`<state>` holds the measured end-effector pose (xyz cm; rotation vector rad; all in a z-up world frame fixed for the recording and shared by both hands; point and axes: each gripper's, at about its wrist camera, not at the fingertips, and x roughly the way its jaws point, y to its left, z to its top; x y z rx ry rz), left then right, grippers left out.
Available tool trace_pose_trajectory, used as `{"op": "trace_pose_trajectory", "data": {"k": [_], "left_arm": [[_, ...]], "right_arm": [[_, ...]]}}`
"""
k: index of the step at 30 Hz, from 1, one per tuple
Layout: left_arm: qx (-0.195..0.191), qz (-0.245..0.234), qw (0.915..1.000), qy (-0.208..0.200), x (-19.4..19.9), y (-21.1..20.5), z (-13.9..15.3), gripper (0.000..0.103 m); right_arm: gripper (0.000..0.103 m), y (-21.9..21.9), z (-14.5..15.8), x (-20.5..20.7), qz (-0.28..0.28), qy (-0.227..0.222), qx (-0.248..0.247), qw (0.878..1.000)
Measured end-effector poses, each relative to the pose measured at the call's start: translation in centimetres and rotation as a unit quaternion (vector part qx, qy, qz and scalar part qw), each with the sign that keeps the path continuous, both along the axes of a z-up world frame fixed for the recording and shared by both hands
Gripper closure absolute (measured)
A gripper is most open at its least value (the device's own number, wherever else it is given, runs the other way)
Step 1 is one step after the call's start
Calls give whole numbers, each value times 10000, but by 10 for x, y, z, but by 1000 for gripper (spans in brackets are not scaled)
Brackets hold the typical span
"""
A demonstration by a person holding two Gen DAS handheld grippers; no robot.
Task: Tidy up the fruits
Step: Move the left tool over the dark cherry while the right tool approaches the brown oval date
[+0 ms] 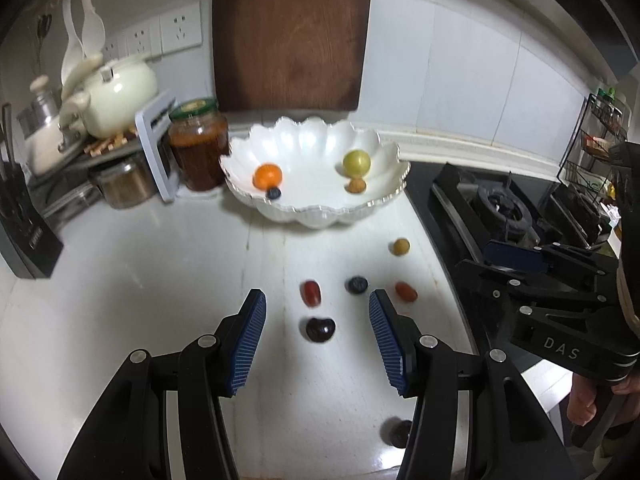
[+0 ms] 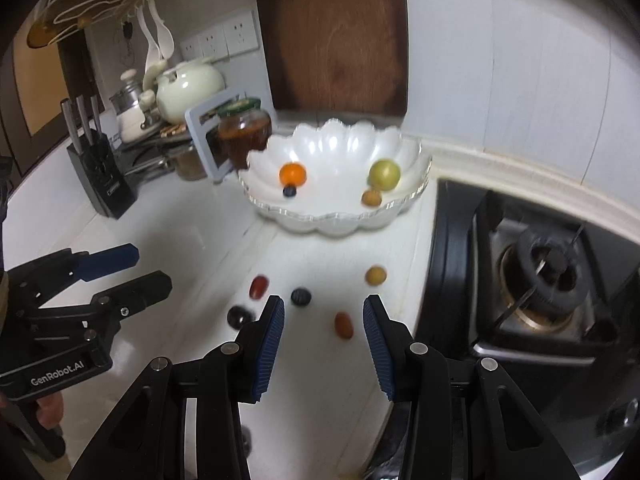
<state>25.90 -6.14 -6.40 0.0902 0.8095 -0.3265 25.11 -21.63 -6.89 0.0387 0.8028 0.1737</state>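
Note:
A white scalloped bowl (image 1: 320, 216) (image 2: 340, 222) at the back of the counter holds an orange fruit (image 1: 267, 176), a blueberry (image 1: 274, 193), a green fruit (image 1: 356, 163) and a small brown one (image 1: 356, 186). Loose on the counter lie a dark cherry (image 1: 320, 329) (image 2: 239, 315), a red grape tomato (image 1: 311, 292) (image 2: 258, 286), a blueberry (image 1: 357, 284) (image 2: 300, 296), an orange-red tomato (image 1: 406, 291) (image 2: 343, 324) and a yellow fruit (image 1: 400, 247) (image 2: 375, 275). My left gripper (image 1: 318, 300) is open above the cherry. My right gripper (image 2: 324, 306) is open above the orange-red tomato.
A gas stove (image 2: 540, 292) borders the counter on the right. A wooden cutting board (image 1: 290, 32) leans on the wall behind the bowl. A sauce jar (image 1: 198, 146), a kettle (image 1: 120, 88) and a knife block (image 2: 100, 176) stand at the left. Another dark fruit (image 1: 396, 432) lies near the front edge.

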Motion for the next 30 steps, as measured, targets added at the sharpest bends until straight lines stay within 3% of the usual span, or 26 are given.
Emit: {"op": "trace_pose_trajectory", "data": {"k": [12, 22, 30], "left_arm": [[-65, -4, 9978, 656, 8, -4, -42, 50], [-225, -99, 9938, 1087, 24, -8, -73, 50], [-16, -21, 9926, 1216, 41, -13, -92, 51]], "right_arm": [[61, -3, -29, 7, -86, 310, -189, 9993], [61, -6, -57, 26, -41, 673, 32, 9977], [61, -8, -78, 44, -93, 906, 43, 9958]]}}
